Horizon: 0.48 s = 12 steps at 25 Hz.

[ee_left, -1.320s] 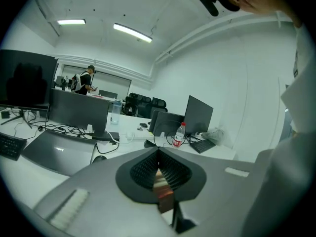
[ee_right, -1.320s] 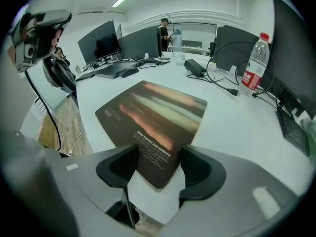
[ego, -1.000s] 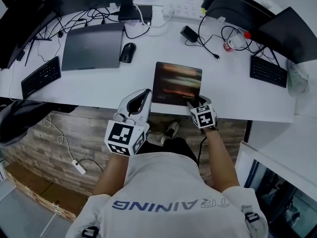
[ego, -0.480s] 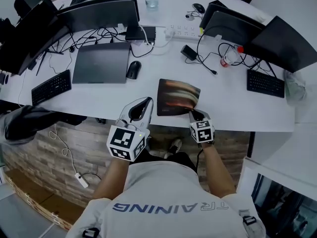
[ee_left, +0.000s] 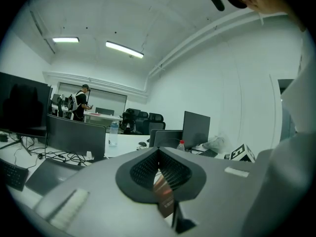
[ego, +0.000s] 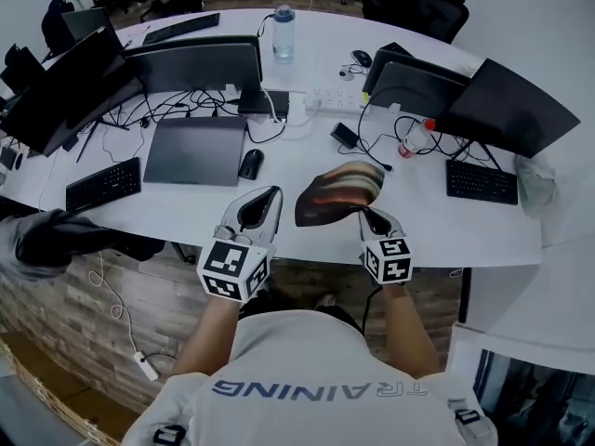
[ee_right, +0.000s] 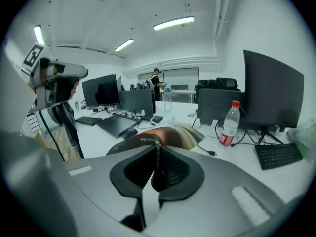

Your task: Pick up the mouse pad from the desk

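Note:
The mouse pad, dark with a brown and orange print, hangs bent above the white desk, near its front edge. My right gripper is shut on the pad's near right corner. In the right gripper view the pad arches away just beyond the closed jaws of the right gripper. My left gripper hovers to the left of the pad, apart from it, its jaws together and holding nothing. In the left gripper view a strip of the pad shows past the left gripper.
On the desk left of the pad lie a black mouse, a closed grey laptop and a keyboard. A red-capped bottle, cables, a power strip, monitors and a second keyboard fill the back and right.
My right gripper closed on the pad's near corner and rose, lifting the pad off the desk so that it bends. The left gripper rose as well, staying beside it.

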Tool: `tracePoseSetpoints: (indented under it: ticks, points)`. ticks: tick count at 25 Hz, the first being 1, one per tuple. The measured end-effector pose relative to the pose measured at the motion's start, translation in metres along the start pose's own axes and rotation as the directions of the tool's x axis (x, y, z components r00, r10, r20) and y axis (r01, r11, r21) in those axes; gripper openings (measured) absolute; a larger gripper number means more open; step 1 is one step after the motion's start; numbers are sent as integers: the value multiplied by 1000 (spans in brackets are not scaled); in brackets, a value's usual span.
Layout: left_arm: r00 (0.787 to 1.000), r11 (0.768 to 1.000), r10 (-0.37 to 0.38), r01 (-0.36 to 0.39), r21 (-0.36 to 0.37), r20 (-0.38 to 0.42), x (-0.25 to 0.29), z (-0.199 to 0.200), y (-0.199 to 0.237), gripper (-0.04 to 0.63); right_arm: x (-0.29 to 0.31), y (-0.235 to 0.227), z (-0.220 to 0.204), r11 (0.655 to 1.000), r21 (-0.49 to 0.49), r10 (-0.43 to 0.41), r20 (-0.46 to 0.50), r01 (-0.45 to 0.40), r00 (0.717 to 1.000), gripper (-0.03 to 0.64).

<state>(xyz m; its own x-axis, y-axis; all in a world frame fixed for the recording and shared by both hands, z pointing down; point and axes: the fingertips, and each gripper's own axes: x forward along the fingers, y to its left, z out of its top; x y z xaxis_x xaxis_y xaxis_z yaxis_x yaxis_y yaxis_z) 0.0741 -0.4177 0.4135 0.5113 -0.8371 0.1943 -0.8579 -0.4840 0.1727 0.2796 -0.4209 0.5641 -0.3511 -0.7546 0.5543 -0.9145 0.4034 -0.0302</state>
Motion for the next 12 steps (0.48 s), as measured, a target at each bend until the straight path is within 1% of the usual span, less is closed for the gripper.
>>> tracePoseSetpoints:
  ticks: [3,6,9,12]
  points:
    - [999,1000,2,-3,13,34,0,17,2,0,-19,-8,45,1000,16,-14,98,13,995,48]
    - [998,1000,5,-7,22,63,-1,33,3,0,-44,-17,89,999,25,-37,201,32,979,46]
    - [996,1000,12,-14,27,88,-6,45,5,0,-74,-23,129,998,32,-62,298,55,952,46]
    - [994,999,15,-19,31,110,-9,57,6,0,-104,-28,165,996,38,-84,398,75,914,46]
